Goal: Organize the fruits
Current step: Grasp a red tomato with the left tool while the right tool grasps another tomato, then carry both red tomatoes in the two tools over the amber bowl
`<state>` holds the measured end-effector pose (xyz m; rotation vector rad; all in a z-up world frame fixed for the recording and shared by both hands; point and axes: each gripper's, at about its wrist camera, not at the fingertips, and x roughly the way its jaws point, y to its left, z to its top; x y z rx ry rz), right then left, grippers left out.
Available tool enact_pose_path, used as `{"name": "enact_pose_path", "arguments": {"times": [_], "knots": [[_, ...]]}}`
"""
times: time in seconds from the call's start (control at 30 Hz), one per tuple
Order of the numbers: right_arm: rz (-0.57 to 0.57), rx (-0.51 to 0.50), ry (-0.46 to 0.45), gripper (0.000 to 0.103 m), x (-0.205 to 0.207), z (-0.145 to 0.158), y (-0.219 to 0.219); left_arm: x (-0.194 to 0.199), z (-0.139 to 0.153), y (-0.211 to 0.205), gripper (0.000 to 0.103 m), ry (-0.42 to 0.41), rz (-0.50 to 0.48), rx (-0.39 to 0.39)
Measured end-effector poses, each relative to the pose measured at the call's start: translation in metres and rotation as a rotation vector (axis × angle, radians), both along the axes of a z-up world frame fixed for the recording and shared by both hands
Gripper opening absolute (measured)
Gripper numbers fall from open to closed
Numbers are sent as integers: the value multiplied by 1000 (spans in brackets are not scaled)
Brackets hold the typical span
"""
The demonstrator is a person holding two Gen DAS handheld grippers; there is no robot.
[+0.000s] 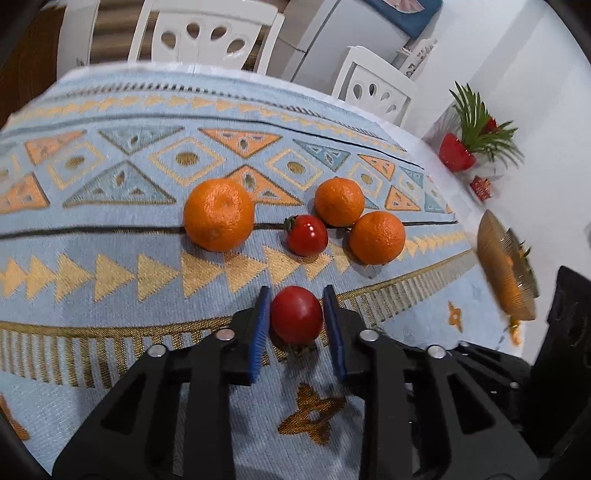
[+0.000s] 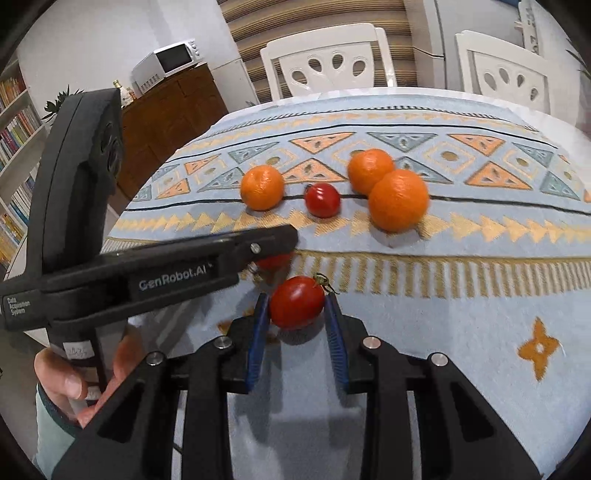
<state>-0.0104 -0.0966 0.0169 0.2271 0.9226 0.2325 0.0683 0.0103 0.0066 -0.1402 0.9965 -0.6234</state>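
Left gripper (image 1: 296,314): jaws narrowed around a red tomato (image 1: 296,314), blue pads on either side of it; whether they press it or only bracket it cannot be told. The tomato sits low over the patterned cloth (image 1: 110,229) of the tabletop.
Right gripper (image 2: 296,302): jaws close on both sides of a second tomato (image 2: 296,302), its green stem pointing to the right pad.
Left gripper in the right wrist view: its black body (image 2: 147,273) lies across the left side, held by a hand (image 2: 74,380); its tip hides most of the first tomato.
Loose fruit: three oranges and one more tomato (image 1: 307,235) lie toward the middle of the tabletop. The large orange (image 1: 219,214) stands apart on the left; the two smaller oranges (image 1: 339,201) (image 1: 376,237) sit just beside that tomato.
Far edge: white chairs (image 1: 207,33) stand behind the tabletop.
Right edge: a golden basket (image 1: 506,269), blurred.
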Motion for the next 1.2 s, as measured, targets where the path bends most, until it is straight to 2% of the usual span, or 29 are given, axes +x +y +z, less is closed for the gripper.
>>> {"name": "enact_pose_path", "arguments": {"times": [0.13, 0.4, 0.7, 0.83, 1.03, 1.2], "knots": [[-43, 9, 21, 30, -10, -2, -18, -6, 5, -4, 26, -46, -9, 29], [-126, 39, -8, 30, -30, 10, -58, -6, 12, 8, 26, -68, 17, -33], [-215, 55, -61, 30, -59, 37, -106, -21, 20, -2, 26, -104, 35, 7], [-272, 65, -93, 30, -77, 52, -134, -39, 43, -21, 26, -141, 1, -4], [-357, 100, -141, 30, -106, 71, -180, -70, 91, -77, 26, -231, -95, -31], [-431, 104, -175, 30, -131, 82, -218, -88, 109, -128, 26, -244, -172, -52]]}}
